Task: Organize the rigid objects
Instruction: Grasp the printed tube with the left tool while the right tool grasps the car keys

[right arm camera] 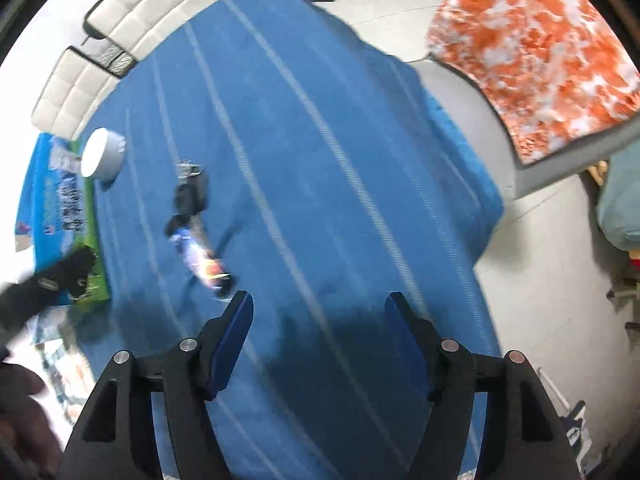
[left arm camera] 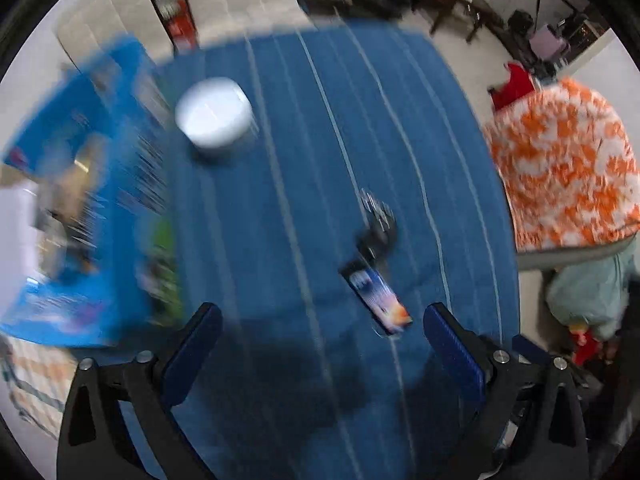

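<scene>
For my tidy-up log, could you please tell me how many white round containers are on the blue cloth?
1. The white round container stands near the cloth's far left edge, beside the blue box; the box could hide others.

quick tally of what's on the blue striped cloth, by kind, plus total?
White round container: 1
Blue carton, at the cloth's edge: 1
Dark object with a metal clip, too blurred to identify: 1
Slim blue-and-orange pack: 1
Total: 4

Both the left hand-held gripper and the right hand-held gripper are open and hold nothing.
</scene>
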Tool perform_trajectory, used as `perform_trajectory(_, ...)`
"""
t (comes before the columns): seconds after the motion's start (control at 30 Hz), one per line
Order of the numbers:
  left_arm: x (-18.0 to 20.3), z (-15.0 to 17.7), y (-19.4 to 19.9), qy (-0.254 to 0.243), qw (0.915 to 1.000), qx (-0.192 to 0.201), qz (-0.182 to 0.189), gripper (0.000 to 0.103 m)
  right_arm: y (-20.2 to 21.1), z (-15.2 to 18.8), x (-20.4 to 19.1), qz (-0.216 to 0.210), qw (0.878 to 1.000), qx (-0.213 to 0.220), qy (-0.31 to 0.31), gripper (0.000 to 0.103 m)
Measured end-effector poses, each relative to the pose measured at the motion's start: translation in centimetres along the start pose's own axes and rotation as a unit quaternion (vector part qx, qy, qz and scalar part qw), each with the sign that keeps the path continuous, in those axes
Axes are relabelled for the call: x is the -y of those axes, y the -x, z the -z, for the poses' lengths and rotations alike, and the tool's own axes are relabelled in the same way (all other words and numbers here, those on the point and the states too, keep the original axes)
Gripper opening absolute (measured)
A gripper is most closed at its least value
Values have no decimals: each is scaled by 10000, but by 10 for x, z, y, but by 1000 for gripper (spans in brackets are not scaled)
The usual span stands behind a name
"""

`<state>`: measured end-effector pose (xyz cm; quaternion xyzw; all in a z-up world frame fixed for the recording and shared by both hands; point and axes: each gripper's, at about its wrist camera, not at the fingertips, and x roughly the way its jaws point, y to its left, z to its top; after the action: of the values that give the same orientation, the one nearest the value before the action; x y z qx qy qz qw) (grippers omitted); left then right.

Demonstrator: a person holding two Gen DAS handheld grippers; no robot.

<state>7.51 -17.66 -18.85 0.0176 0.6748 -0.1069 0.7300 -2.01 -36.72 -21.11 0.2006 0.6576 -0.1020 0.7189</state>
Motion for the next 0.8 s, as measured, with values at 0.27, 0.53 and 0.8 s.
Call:
perform_trajectory(0.27, 37, -3, -77, 43, 9975, -708, 80, 68, -6, -5, 37, 298, 9995, 144, 7, 71)
perform_trajectory(0.53, 19, 4, -65, -18, 9982, -581, -114, 10, -12, -26, 6, 62, 9998, 97, 134, 71)
perform_trajectory(0.8, 13, 3, -54, -137, 9985, -218, -473, 10, -40, -63, -72, -364, 9985, 114, 389, 71)
